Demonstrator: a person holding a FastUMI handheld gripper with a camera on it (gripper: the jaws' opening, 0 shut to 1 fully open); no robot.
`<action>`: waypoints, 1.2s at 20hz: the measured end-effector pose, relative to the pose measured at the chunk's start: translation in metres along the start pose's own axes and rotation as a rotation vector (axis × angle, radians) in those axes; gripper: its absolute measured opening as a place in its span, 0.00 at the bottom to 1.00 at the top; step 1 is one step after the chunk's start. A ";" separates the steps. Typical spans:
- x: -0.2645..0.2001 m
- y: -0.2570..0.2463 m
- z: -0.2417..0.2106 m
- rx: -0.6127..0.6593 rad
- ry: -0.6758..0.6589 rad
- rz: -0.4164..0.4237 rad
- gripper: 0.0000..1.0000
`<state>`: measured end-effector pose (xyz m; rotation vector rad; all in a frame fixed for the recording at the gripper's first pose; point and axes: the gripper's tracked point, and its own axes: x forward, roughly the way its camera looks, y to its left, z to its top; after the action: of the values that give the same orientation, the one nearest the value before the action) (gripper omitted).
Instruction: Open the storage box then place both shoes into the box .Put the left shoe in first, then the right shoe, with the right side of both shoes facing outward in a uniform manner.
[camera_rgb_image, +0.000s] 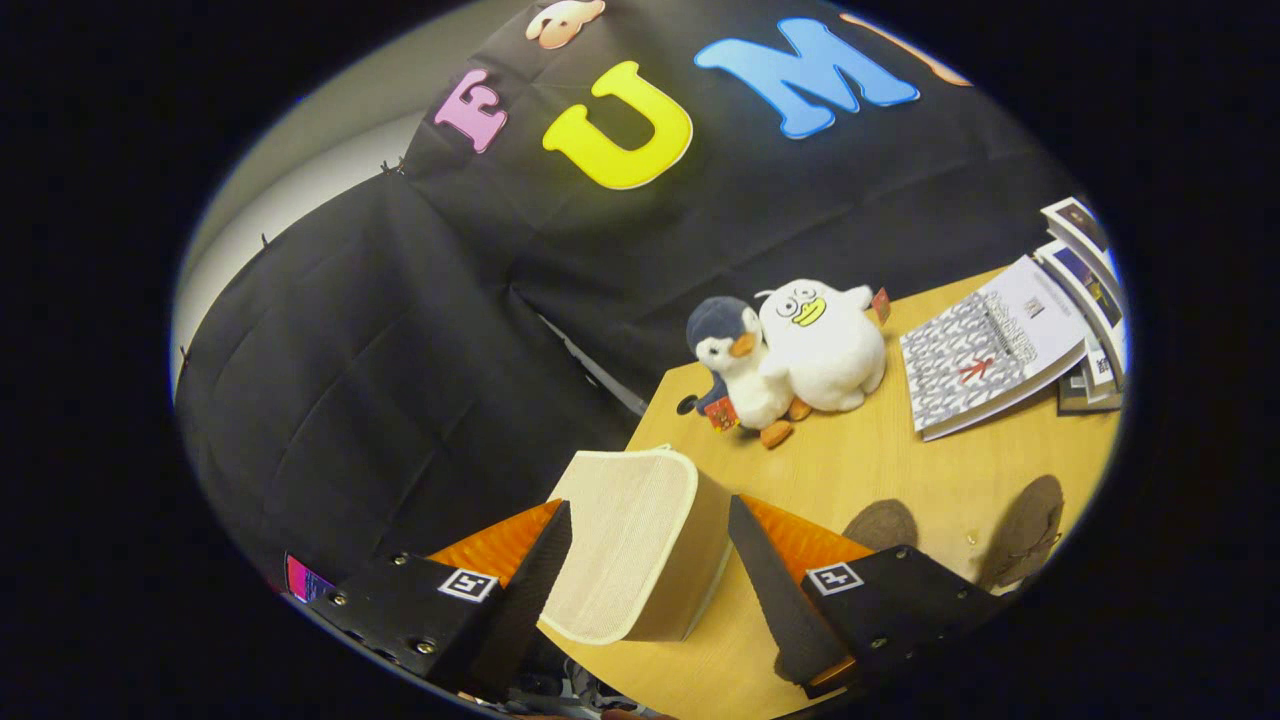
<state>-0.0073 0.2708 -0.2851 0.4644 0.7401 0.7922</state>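
Note:
A cream fabric storage box (630, 540) with a mesh face stands near the corner of the wooden table (880, 470), its lid closed. My gripper (645, 515) is open wide, with a finger on each side of the box and the fingertips (548, 560) close against its sides. I cannot tell if they press on it. Two brown shoes (1030, 530) lie on the table beyond the right finger, the nearer brown shoe (880, 520) just ahead of it.
A stuffed penguin (735, 365) and a white stuffed duck (825, 345) sit at the table's far edge beyond the box. A patterned book (985, 350) and a stack of booklets (1085, 280) lie further right. The table's edge drops off left of the box.

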 end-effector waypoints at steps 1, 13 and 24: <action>0.010 -0.001 -0.014 0.013 0.029 0.009 0.96; 0.073 0.002 -0.100 0.197 0.284 0.120 0.95; 0.075 0.020 -0.094 0.281 0.276 0.199 0.13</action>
<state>-0.0508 0.3513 -0.3656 0.6983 1.0820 0.9548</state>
